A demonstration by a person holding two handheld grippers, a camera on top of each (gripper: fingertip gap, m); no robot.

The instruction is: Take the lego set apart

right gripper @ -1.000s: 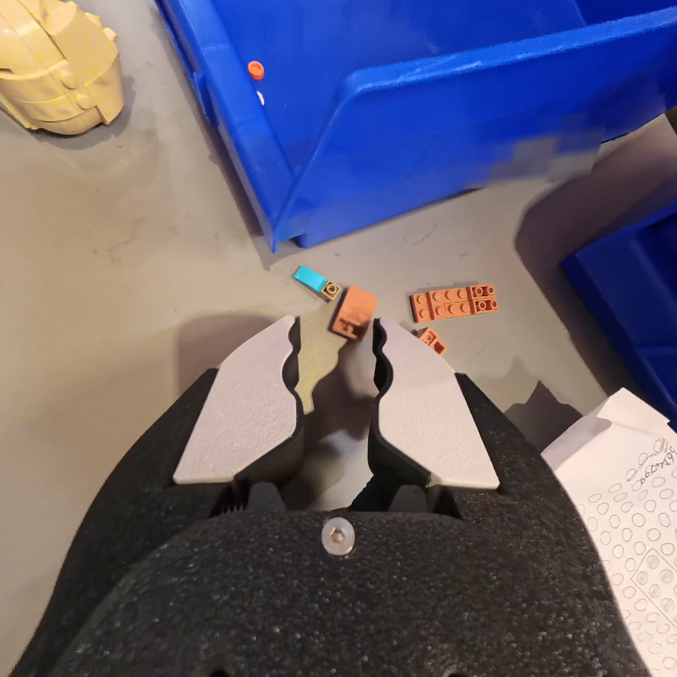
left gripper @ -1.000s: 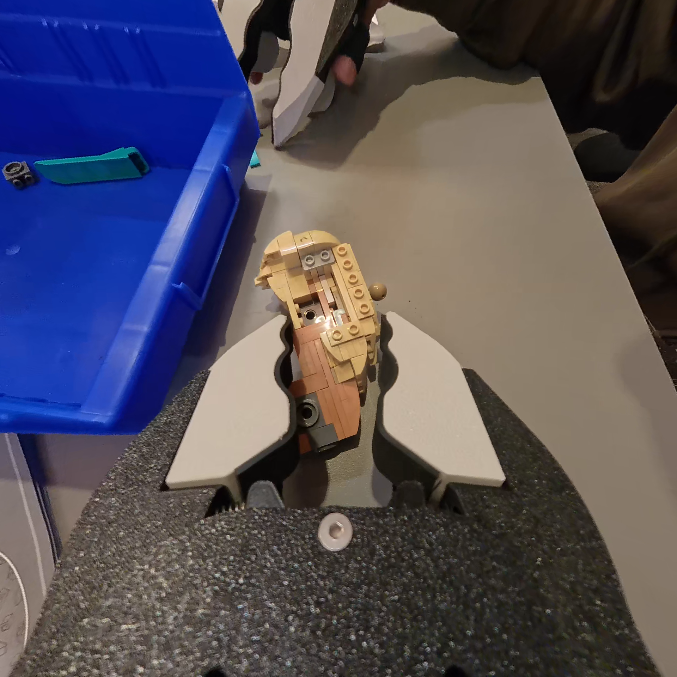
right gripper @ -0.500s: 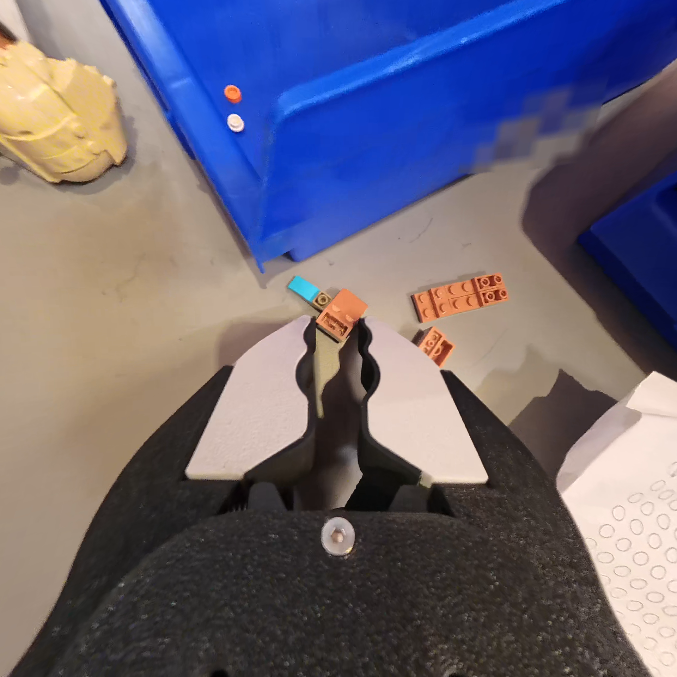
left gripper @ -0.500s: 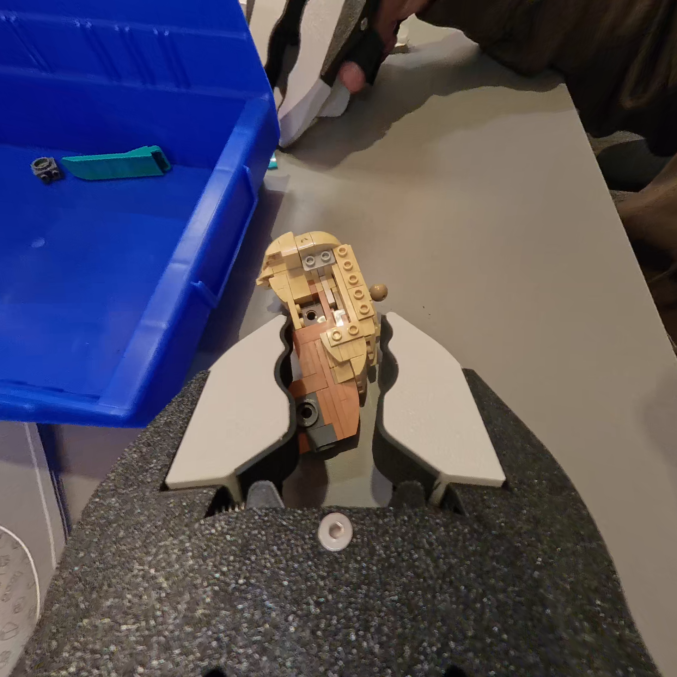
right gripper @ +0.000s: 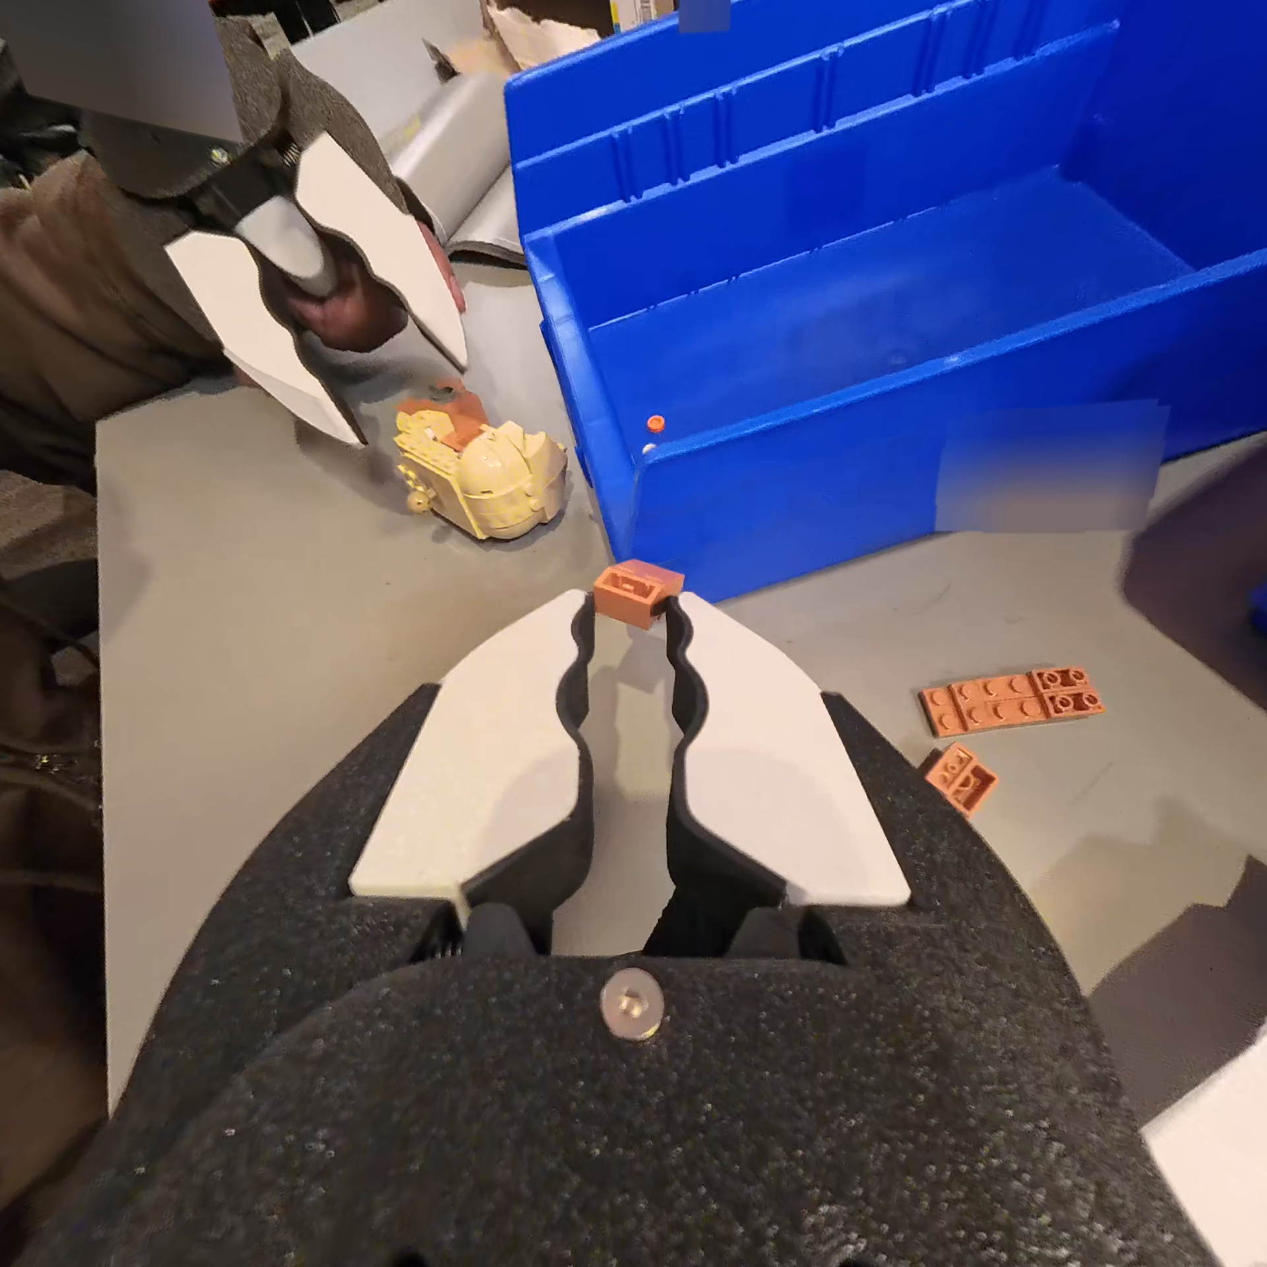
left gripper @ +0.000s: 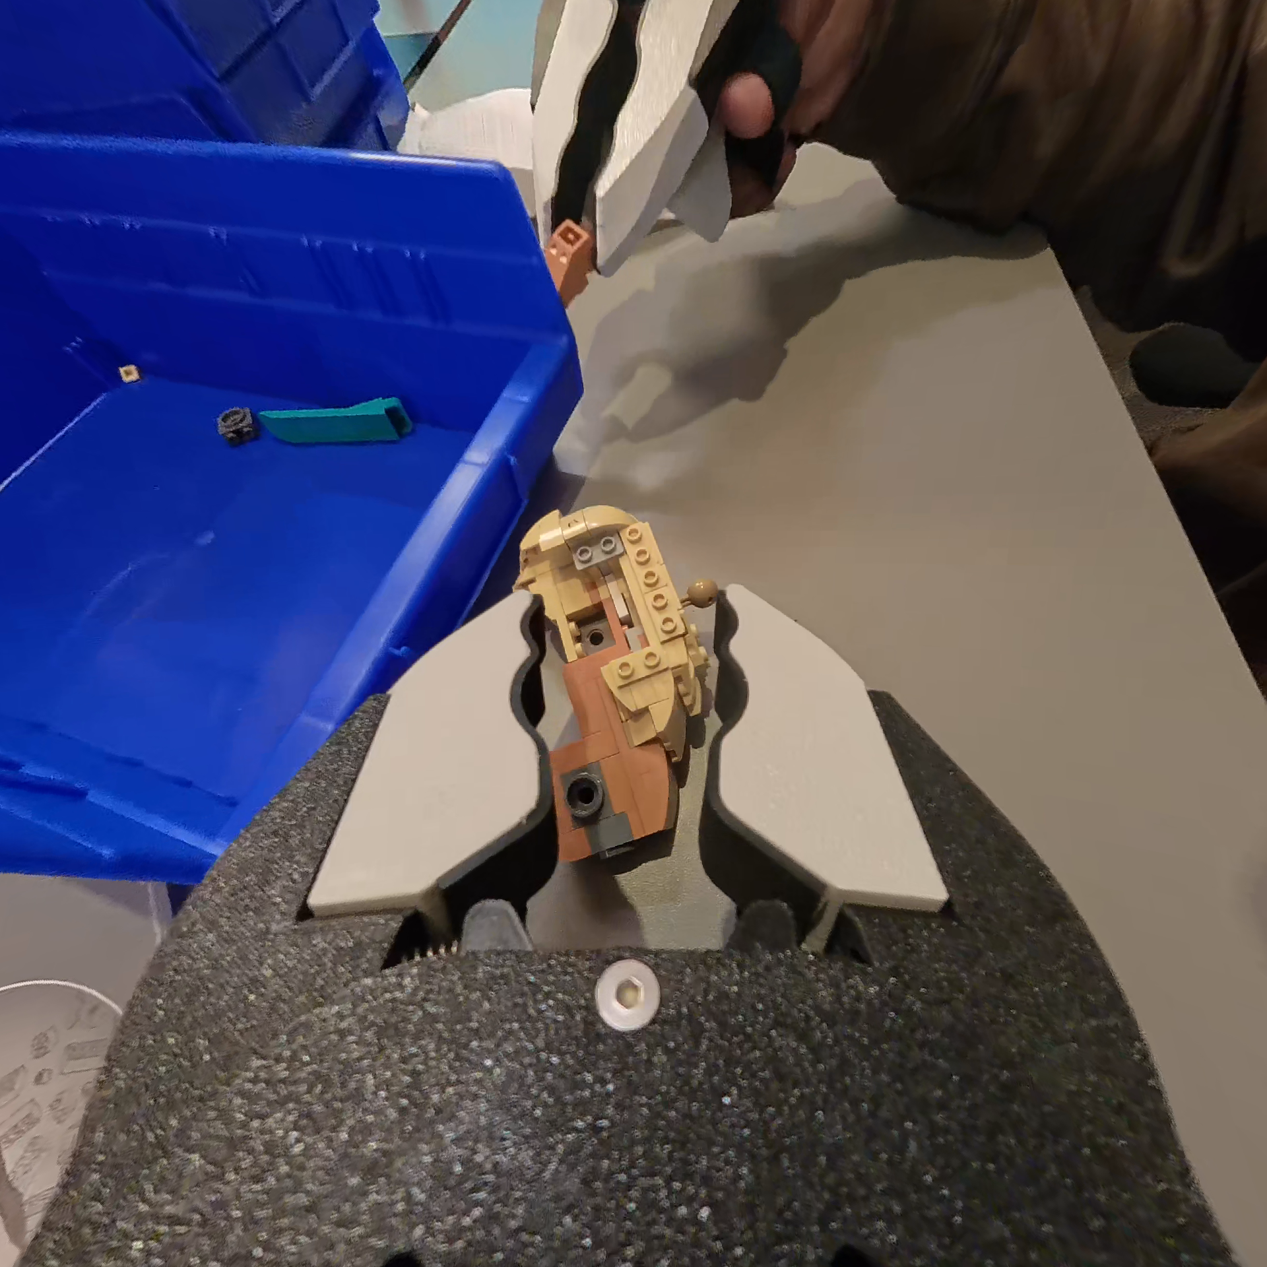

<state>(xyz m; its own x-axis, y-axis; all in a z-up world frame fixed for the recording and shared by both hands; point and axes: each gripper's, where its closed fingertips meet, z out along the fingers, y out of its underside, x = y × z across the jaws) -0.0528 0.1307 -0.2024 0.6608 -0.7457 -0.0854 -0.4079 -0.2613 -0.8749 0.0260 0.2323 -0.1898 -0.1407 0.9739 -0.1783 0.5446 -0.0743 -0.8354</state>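
The small reddish-brown brick [right gripper: 636, 593] sits up off the grey table [right gripper: 274, 685], pinched at the very tips of the right gripper [right gripper: 627, 610], hollow side facing the camera, just in front of the near corner of the blue bin [right gripper: 891, 480]. To its right on the table lie a joined strip of orange plates [right gripper: 1011, 699] and a smaller orange piece [right gripper: 960, 778]. Farther left, the tan and brown brick model [left gripper: 617, 672] lies on its side; the left gripper [left gripper: 627, 600] hangs over it with fingers spread, not pressing on it. Beside that, a second bin [left gripper: 480, 548] holds a teal wedge [left gripper: 336, 421] and a dark little part [left gripper: 236, 424]. How much pad grips the brick is hard to judge, and a white sheet [right gripper: 1220, 1131] is cut off at the frame edge.
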